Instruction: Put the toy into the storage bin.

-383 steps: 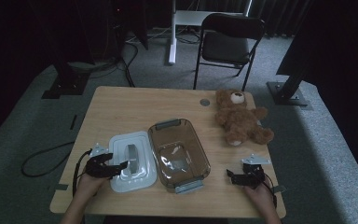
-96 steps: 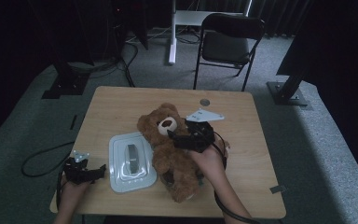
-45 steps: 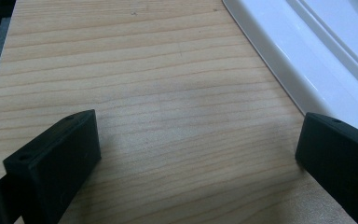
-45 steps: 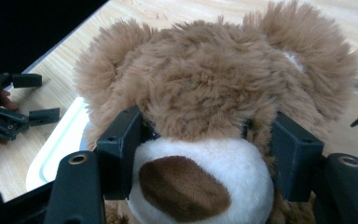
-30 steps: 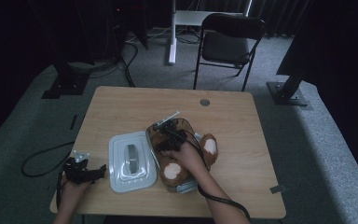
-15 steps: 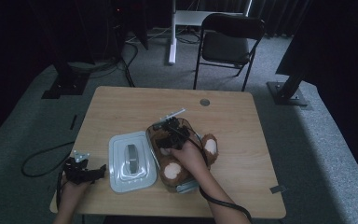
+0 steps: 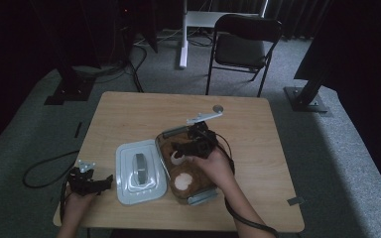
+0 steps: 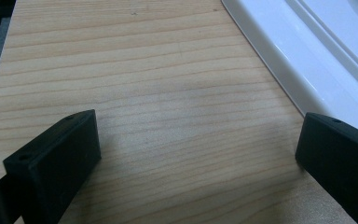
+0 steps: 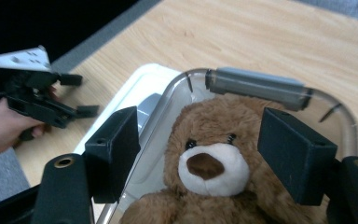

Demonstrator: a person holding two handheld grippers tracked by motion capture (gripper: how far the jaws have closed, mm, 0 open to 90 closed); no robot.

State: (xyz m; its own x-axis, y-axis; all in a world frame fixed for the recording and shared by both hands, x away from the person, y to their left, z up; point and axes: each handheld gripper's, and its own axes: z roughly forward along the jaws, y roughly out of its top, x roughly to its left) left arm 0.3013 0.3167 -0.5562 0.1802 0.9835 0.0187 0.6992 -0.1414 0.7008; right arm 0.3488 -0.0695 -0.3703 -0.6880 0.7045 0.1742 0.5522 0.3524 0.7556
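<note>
The right claw (image 7: 187, 148) was held above a brown bear (image 9: 214, 186), its jaws just opened wide and apart from the fur, gripping nothing. The bear was laid below and between them, inside a clear tub (image 9: 279, 88). The left claw (image 7: 99, 182) was rested open and empty, a white lid (image 8: 326, 60) just beside its right jaw.

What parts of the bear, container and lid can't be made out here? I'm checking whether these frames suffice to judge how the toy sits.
- Teddy bear: in the right gripper view its body is cut off by the bottom edge; in the high view the right gripper and hand cover its head.
- Clear container: near end hidden by the bear in the right gripper view.
- White lid: cut off by the frame edge in the left gripper view.
</note>
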